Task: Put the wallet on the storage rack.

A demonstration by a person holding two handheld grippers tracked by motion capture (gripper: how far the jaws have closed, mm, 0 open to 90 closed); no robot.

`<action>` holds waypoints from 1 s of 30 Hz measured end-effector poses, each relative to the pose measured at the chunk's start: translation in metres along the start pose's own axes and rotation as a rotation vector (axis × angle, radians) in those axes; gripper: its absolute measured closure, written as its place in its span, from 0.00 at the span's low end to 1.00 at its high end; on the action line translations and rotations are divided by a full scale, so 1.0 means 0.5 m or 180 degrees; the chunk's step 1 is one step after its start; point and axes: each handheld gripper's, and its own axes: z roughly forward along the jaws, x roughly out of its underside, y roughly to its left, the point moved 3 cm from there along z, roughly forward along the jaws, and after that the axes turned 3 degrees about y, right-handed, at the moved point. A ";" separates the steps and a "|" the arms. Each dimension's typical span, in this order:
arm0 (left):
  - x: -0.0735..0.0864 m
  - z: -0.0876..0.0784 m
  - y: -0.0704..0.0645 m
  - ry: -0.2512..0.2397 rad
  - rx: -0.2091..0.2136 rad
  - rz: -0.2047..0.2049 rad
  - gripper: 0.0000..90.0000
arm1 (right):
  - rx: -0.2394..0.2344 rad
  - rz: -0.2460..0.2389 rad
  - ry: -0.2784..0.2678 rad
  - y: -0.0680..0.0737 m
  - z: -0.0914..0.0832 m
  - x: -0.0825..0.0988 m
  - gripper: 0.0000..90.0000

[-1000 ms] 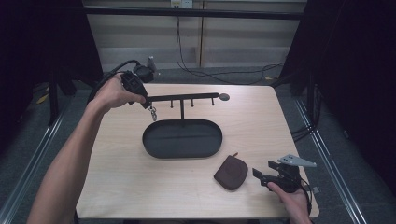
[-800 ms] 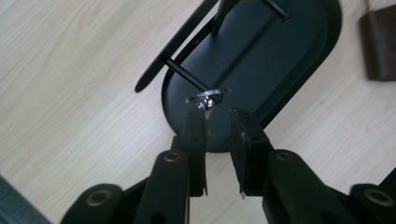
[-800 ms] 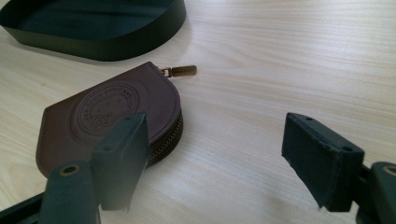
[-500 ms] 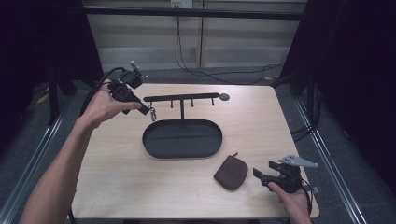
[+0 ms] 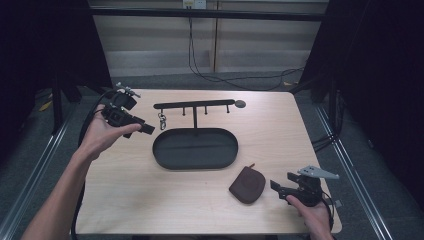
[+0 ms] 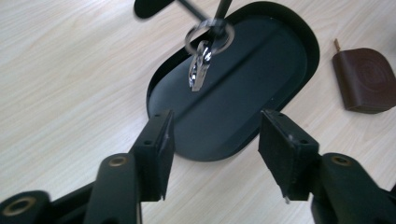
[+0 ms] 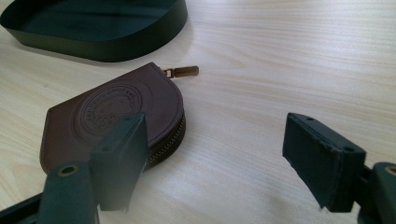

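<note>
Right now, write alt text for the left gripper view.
A key ring with a silver clasp hangs from a black rack's peg above an oval black tray on a wooden table. The left gripper points at it, jaws open and empty. A brown pouch lies beside the tray.

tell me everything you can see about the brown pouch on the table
The brown pouch is small and half-round, leather by the look of it, with a round stamped emblem on top. A zip runs along its curved edge, ending in a brass-coloured pull. It lies flat on the wooden table, apart from the black oval tray. Nothing grips it; the right gripper stands open beside it.
</note>
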 end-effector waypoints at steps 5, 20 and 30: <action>0.045 0.014 0.007 -0.0212 -0.0028 -0.0151 0.40 | 0.0002 -0.0002 0.0007 0.000 0.000 0.000 0.25; 0.148 0.048 -0.008 -0.0775 0.0013 -0.0379 0.19 | -0.0083 0.0083 0.0076 0.002 0.002 0.001 0.24; 0.242 0.099 -0.067 -0.0704 0.0116 -0.0380 0.21 | -0.0264 0.0129 0.0171 0.007 0.000 -0.003 0.23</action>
